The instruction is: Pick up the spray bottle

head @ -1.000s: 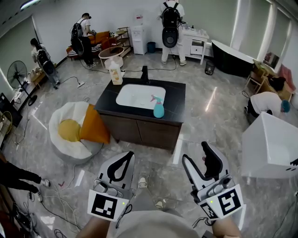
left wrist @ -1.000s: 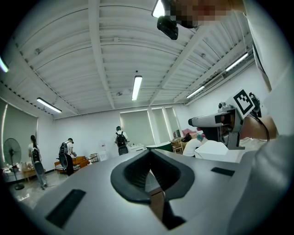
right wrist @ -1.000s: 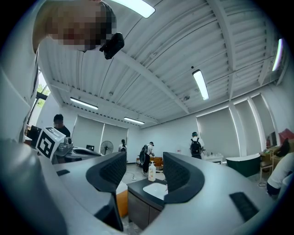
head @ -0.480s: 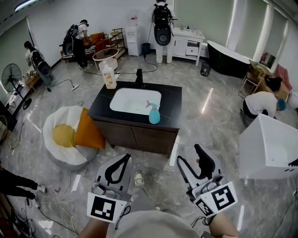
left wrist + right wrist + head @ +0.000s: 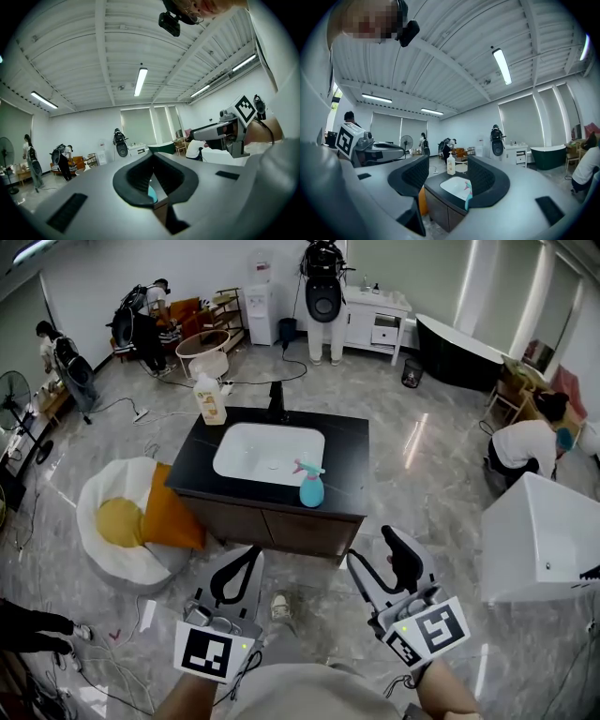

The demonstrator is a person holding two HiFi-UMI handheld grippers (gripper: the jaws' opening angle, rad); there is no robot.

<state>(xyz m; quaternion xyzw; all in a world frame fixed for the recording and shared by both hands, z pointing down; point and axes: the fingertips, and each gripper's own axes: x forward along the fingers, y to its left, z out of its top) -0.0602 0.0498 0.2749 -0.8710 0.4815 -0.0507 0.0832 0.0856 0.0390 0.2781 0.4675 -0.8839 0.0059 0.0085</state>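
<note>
A light-blue spray bottle with a pink trigger stands upright on the black vanity counter, just right of the white basin. Both grippers hover over the floor in front of the cabinet, well short of the bottle. My left gripper has its fingers together with nothing in them; in the left gripper view only a teal sliver of the bottle shows through the slit. My right gripper is open and empty. In the right gripper view the bottle is partly hidden behind the right-hand jaw.
A soap dispenser and a black faucet stand on the counter's far side. A white, yellow and orange beanbag lies left of the cabinet, a white tub to the right. A person crouches at right; others stand at the back.
The vanity counter and bottle have drawn closer as I walk toward them. Both grippers have come forward together, their jaws unchanged.
</note>
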